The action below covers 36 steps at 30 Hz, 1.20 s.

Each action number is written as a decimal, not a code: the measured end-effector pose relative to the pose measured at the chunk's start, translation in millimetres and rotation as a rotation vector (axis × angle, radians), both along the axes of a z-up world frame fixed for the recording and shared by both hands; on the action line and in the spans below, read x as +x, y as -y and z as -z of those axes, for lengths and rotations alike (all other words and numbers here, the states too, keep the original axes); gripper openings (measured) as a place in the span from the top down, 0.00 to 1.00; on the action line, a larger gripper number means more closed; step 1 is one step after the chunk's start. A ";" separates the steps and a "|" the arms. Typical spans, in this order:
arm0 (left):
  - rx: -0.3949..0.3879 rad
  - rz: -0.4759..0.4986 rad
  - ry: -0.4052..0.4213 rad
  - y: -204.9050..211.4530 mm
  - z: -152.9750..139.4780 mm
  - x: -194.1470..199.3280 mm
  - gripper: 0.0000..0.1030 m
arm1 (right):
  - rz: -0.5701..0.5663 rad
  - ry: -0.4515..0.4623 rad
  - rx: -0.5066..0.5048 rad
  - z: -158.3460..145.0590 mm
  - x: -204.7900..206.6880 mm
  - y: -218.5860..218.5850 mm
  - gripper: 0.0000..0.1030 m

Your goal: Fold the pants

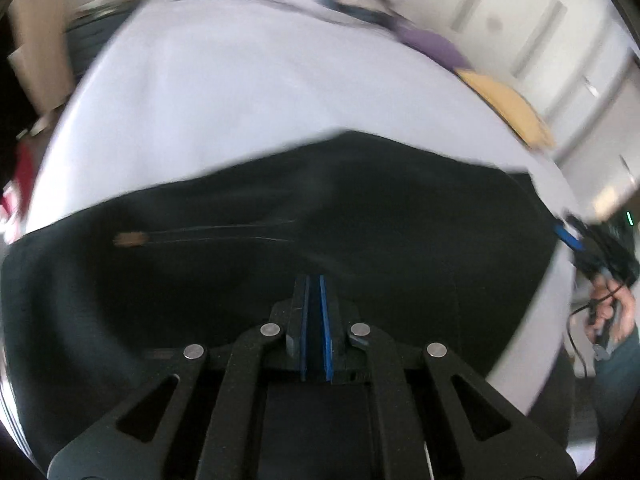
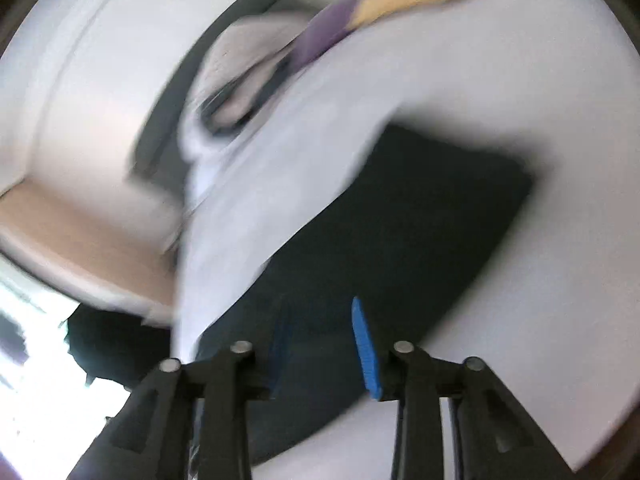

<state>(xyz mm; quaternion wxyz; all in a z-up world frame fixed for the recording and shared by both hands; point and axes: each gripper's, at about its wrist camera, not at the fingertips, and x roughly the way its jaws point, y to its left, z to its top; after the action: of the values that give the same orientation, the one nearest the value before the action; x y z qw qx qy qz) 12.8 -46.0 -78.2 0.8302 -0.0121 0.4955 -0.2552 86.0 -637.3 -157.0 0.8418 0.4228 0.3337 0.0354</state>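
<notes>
Black pants (image 1: 280, 220) lie spread on a white sheet (image 1: 240, 92). A small tan label (image 1: 128, 239) shows on the cloth at left. My left gripper (image 1: 314, 280) is shut just over the pants; whether cloth sits between its blue pads (image 1: 326, 320) cannot be told. In the right wrist view, blurred by motion, the pants (image 2: 420, 220) lie as a dark slab on the sheet (image 2: 540, 280). My right gripper (image 2: 320, 320) is open above the pants' near end, one blue pad (image 2: 366, 352) clear. It also shows at the right edge of the left wrist view (image 1: 600, 252).
A purple cloth (image 1: 432, 46) and a yellow cloth (image 1: 508, 108) lie at the sheet's far right edge. A pale bundle with dark trim (image 2: 240, 80) lies beyond the pants. White cabinet doors (image 1: 540, 32) stand behind. A red object (image 1: 20, 176) sits at far left.
</notes>
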 end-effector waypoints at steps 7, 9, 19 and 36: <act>0.026 -0.021 -0.058 2.8 34.8 4.4 0.91 | -0.119 -0.168 -0.083 50.2 45.6 -50.9 1.00; 0.066 -0.053 -0.042 -6.4 31.3 18.0 0.92 | 0.010 -0.156 -0.099 51.1 41.1 -12.2 1.00; -0.028 -0.221 0.017 -76.8 -0.3 -4.7 0.92 | 0.420 -0.072 -0.035 12.2 -54.9 104.4 0.45; -0.172 -0.037 -0.186 54.6 52.6 6.8 0.92 | 0.407 -0.111 0.148 41.3 -29.3 123.4 0.45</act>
<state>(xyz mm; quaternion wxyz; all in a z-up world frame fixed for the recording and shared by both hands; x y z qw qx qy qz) 19.5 -100.6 -130.9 0.7812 -0.1160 0.5463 -0.2790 56.8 -760.8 -198.3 0.7787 0.5432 0.2837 -0.1343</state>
